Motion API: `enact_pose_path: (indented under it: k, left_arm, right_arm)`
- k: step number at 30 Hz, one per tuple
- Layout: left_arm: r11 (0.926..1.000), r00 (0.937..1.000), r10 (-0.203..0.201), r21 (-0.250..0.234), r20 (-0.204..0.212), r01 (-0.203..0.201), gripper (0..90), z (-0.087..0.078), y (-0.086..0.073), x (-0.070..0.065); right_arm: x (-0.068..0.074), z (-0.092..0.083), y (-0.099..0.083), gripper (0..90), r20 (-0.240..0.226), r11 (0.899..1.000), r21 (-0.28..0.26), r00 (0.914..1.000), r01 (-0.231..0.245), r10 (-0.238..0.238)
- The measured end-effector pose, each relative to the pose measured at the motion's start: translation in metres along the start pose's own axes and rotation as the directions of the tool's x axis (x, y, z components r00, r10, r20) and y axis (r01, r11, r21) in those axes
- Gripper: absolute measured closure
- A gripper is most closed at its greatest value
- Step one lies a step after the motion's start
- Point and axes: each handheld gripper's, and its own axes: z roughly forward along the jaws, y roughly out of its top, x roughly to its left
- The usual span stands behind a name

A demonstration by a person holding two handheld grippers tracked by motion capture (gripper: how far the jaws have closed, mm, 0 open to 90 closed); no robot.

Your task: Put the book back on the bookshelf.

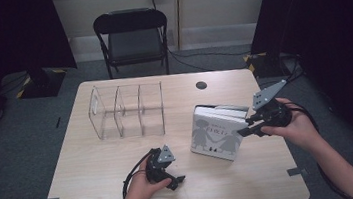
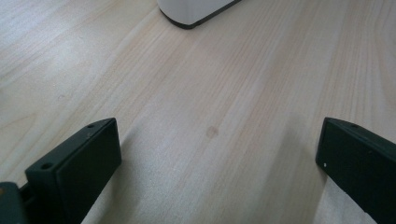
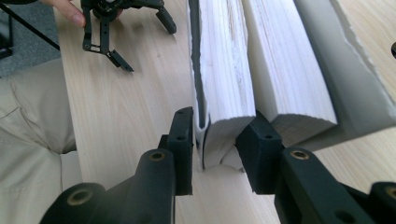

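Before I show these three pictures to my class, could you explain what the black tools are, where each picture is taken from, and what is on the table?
A person holds a hand-operated two-jaw gripper in each hand. One picture looks down from above the table; the other two come from cameras riding on each gripper. On the table stand a clear divided rack and a few books, leaning together. The right gripper is clamped on the nearest book, the one with the silhouette cover. The left gripper rests on the tabletop, jaws wide open, holding nothing. A chair stands beyond.
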Motion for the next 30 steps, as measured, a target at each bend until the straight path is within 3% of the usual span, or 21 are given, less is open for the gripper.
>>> enact_pose_path:
  k: [6, 9, 12, 13, 16, 17, 18, 19, 21, 23, 30]
  left_arm:
    - [1.0, 1.0, -0.003, -0.002, 0.0, 0.003, 0.0, 0.0, 0.0, 0.0]
    - [0.9999, 1.0, 0.009, 0.006, 0.004, -0.009, 0.0, 0.0, 0.001, 0.001]
    - [0.9993, 0.9999, 0.014, 0.035, 0.007, -0.014, 0.0, 0.0, 0.004, 0.001]
    - [0.9975, 0.9997, 0.019, 0.067, 0.012, -0.02, 0.7, 0.0, 0.008, 0.003]
    - [0.9966, 0.9985, 0.043, 0.069, 0.034, -0.045, 11.8, -0.003, 0.012, 0.006]
    - [0.9969, 0.9982, 0.034, 0.069, 0.049, -0.037, 18.5, -0.004, 0.014, 0.008]
    - [0.9962, 0.9978, 0.017, 0.084, 0.064, -0.022, 19.5, -0.004, 0.016, 0.01]
    - [0.9953, 0.9978, 0.019, 0.094, 0.063, -0.025, 15.8, -0.004, 0.018, 0.011]
    - [0.9945, 0.998, 0.026, 0.1, 0.058, -0.032, 17.0, -0.005, 0.02, 0.012]
    - [0.9928, 0.996, 0.028, 0.113, 0.084, -0.038, 16.4, -0.006, 0.028, 0.014]
    - [0.9909, 0.9935, 0.042, 0.123, 0.106, -0.055, 16.7, -0.009, 0.046, 0.016]
  right_arm:
    - [-0.002, 0.004, -0.001, 66.2, 0.006, 1.0, -0.006, 0.9998, -0.02, 0.02]
    - [0.0, 0.006, -0.001, 66.2, 0.009, 1.0, 0.003, 0.9999, -0.008, 0.008]
    - [0.0, 0.006, -0.002, 66.2, 0.009, 1.0, -0.001, 0.9999, -0.006, 0.006]
    - [-0.001, 0.006, -0.003, 66.2, 0.007, 1.0, -0.007, 1.0, -0.004, 0.004]
    - [-0.001, 0.006, -0.003, 66.2, 0.007, 1.0, -0.007, 1.0, 0.0, 0.0]
    - [-0.001, 0.006, -0.003, 66.1, 0.004, 1.0, -0.008, 1.0, 0.0, 0.0]
    - [-0.001, 0.006, -0.004, 66.0, 0.002, 1.0, -0.01, 1.0, 0.001, -0.001]
    - [-0.001, 0.007, -0.004, 65.9, 0.001, 1.0, -0.012, 1.0, -0.002, 0.002]
    - [-0.002, 0.007, -0.004, 65.9, 0.001, 1.0, -0.013, 1.0, -0.006, 0.006]
    - [-0.003, 0.007, -0.005, 65.6, 0.003, 1.0, -0.015, 1.0, -0.008, 0.008]
    - [-0.003, 0.007, -0.005, 65.0, 0.004, 1.0, -0.012, 1.0, -0.007, 0.007]
